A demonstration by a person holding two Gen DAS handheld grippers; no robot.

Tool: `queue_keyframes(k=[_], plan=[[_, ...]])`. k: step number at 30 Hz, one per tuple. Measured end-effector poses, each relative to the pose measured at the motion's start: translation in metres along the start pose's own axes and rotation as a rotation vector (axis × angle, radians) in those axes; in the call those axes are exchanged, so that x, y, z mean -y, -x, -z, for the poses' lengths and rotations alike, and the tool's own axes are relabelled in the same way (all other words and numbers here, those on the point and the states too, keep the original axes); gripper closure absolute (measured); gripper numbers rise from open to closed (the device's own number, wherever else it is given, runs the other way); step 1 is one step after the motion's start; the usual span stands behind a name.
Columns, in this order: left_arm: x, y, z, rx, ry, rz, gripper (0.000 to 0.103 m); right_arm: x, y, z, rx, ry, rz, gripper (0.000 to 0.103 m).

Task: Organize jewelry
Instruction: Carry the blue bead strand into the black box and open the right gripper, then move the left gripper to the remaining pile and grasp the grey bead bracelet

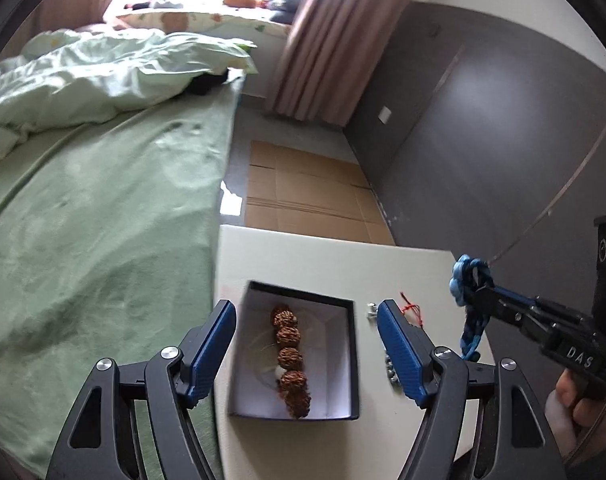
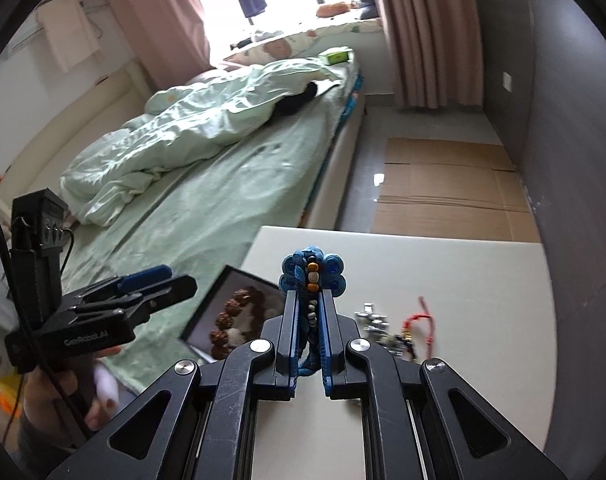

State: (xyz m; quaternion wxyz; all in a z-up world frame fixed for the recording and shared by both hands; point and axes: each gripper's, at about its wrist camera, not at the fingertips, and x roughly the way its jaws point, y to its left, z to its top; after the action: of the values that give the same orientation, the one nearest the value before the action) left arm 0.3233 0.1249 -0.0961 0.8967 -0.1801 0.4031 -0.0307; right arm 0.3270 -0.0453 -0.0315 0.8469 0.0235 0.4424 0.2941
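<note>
A black box [image 1: 354,360] with a pale lining sits on the white table [image 1: 303,260], near its left edge. Inside it lies a brown bracelet [image 1: 289,354] of knobbly beads. My left gripper [image 1: 307,312] hangs open just above the box, one blue finger to each side and nothing between them. My right gripper [image 2: 309,294] is shut on a blue knotted cord ornament [image 2: 311,262] with small orange and white beads. It holds the ornament off the table, to the right of the box [image 2: 207,304]. The left wrist view shows this ornament [image 1: 465,276] dangling from the right gripper [image 1: 479,292].
A red cord [image 2: 423,316] and small silver pieces [image 2: 369,316] lie on the table right of the box. A green bed [image 1: 103,220] borders the table's left side. Flattened cardboard [image 1: 303,192] covers the floor beyond, and a grey wall runs along the right.
</note>
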Motion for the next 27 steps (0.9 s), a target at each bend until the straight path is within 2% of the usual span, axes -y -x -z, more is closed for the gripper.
queue_keyframes(k=[9, 12, 13, 14, 16, 17, 22, 24, 27], plan=[[-0.04, 0.043, 0.017, 0.044, 0.044, -0.061, 0.029, -0.05, -0.032, -0.001, -0.05, 0.081, -0.038, 0.093], [-0.046, 0.052, 0.023, 0.051, 0.055, -0.067, 0.029, -0.064, -0.046, 0.0, -0.071, 0.106, -0.012, 0.092], [-0.049, 0.056, 0.025, 0.056, 0.061, -0.074, 0.029, -0.069, -0.053, 0.001, -0.084, 0.112, -0.006, 0.087], [-0.051, 0.059, 0.027, 0.062, 0.067, -0.079, 0.029, -0.071, -0.058, 0.001, -0.1, 0.112, -0.009, 0.077], [-0.055, 0.07, 0.03, 0.076, 0.076, -0.087, 0.029, -0.072, -0.064, 0.001, -0.115, 0.095, -0.015, 0.032], [-0.056, 0.075, 0.032, 0.082, 0.076, -0.091, 0.028, -0.071, -0.065, 0.0, -0.104, 0.083, -0.016, 0.03], [-0.058, 0.093, 0.033, 0.121, 0.09, -0.108, 0.017, -0.066, -0.053, -0.003, -0.074, 0.046, -0.033, 0.029], [-0.055, 0.096, 0.033, 0.128, 0.085, -0.109, 0.017, -0.063, -0.045, -0.003, -0.063, 0.036, -0.031, 0.028], [-0.047, 0.096, 0.033, 0.124, 0.077, -0.104, 0.017, -0.051, -0.028, 0.001, -0.026, 0.009, -0.004, 0.018]])
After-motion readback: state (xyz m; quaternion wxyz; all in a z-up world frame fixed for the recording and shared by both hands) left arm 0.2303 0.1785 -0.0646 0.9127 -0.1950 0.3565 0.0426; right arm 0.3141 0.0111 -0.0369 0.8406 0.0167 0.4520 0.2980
